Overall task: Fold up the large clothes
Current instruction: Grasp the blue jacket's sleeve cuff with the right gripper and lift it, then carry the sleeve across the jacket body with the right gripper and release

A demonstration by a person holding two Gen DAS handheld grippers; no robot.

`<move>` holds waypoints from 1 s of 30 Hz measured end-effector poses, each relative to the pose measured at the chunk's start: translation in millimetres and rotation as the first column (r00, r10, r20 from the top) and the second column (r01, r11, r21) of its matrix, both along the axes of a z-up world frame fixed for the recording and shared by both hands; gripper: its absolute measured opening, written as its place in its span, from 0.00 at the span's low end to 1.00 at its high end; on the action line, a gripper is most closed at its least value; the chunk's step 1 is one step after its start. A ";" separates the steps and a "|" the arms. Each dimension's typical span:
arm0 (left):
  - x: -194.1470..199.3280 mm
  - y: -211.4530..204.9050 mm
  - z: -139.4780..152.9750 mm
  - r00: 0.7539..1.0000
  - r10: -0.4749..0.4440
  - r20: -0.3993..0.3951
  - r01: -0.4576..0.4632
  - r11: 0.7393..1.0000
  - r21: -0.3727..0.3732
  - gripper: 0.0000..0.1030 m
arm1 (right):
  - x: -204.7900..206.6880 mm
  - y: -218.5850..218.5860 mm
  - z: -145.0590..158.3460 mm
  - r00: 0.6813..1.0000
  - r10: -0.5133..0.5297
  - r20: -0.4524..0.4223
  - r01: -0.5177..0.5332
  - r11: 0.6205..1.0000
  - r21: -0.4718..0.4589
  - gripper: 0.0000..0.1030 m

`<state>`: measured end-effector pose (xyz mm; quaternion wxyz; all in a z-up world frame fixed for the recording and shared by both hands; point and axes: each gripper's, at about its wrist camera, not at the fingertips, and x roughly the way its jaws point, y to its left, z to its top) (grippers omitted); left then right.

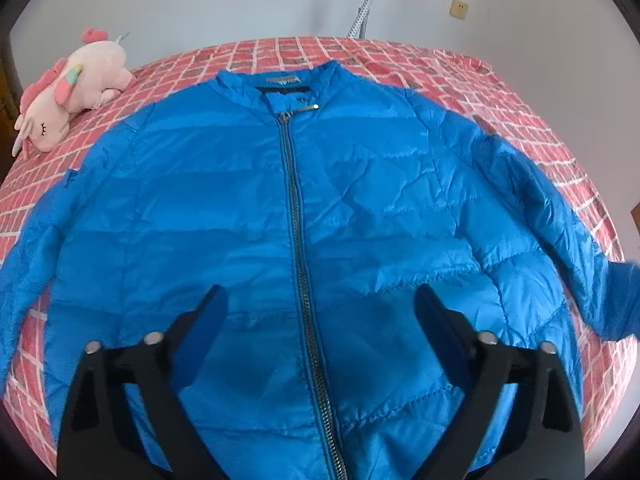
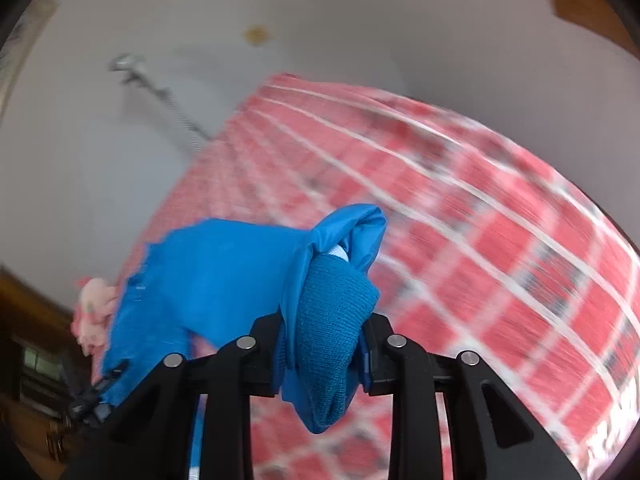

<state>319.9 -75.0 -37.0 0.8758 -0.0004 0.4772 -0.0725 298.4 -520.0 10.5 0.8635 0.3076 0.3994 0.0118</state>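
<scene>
We saw blue puffer jacket [image 1: 320,220] flat on brick-print bed [image 1: 520,88], zipped, below and ahead of L gripper [image 1: 320,300], jaws apart, nothing btwn, angled down. R gripper [image 2: 324,344] clamped on knit cuff [image 2: 332,320], sleeve bunched ahead of jaws. We judged fabric light, soft, slippery; grip cuffs/hem.

Glossy quilted jacket [image 1: 224,208], knit cuff [image 2: 332,320], metal zipper [image 1: 298,216].
</scene>
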 end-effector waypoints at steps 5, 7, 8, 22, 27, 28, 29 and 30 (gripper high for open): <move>1.7 12.7 4.3 1.000 0.025 -0.006 -0.026 1.000 -0.018 0.76 | 52.7 81.8 37.5 0.985 0.159 0.058 -0.157 0.986 -0.048 0.27; 4.2 19.1 4.2 0.999 0.038 -0.006 -0.038 0.999 -0.017 0.76 | 77.0 123.1 45.1 0.971 0.233 0.060 -0.229 0.971 -0.073 0.27; 5.4 22.3 4.1 0.999 0.041 -0.007 -0.042 0.999 -0.019 0.76 | 86.5 137.8 45.8 0.964 0.259 0.057 -0.254 0.964 -0.082 0.27; 23.4 51.4 3.2 0.997 0.074 -0.015 -0.075 0.996 -0.038 0.76 | 166.3 315.9 -9.5 0.840 0.534 -0.097 -0.543 0.823 -0.167 0.28; 25.3 53.6 1.1 0.997 0.065 -0.028 -0.067 0.995 -0.078 0.77 | 165.7 321.1 -19.4 0.773 0.631 -0.061 -0.634 0.771 -0.067 0.46; 24.6 53.4 1.2 0.998 0.061 -0.031 -0.064 0.994 -0.089 0.78 | 161.3 313.1 -14.2 0.761 0.648 -0.031 -0.649 0.760 -0.028 0.46; 23.7 52.4 2.1 0.998 0.057 -0.032 -0.060 0.993 -0.102 0.78 | 158.0 307.7 -9.5 0.752 0.660 -0.006 -0.660 0.752 -0.006 0.47; 22.4 50.9 3.2 0.998 0.050 -0.032 -0.053 0.992 -0.114 0.79 | 154.4 302.6 -4.4 0.744 0.667 0.017 -0.668 0.744 0.010 0.47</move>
